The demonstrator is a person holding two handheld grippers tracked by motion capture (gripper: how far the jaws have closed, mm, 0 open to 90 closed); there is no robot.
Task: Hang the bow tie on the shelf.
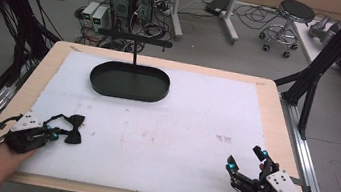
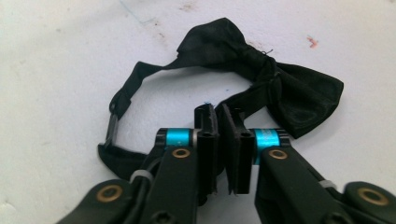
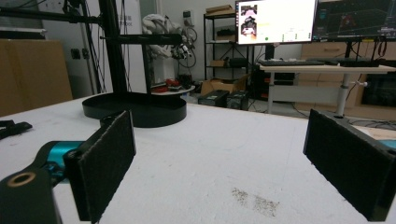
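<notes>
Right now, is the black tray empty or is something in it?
Empty. In the high view the oval black tray shows only its bare dark floor; the bow tie lies on the white mat by the left gripper.

Even, bright light; soft shadows

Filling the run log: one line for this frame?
left gripper: shut on bow tie strap | right gripper: open, empty, near edge | tray: empty, far side

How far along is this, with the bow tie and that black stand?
Early, it seems. The bow tie lies flat on the table, and the left gripper has nearly closed on its strap. The right gripper waits open. The stand, possibly where it goes, holds nothing yet.
</notes>
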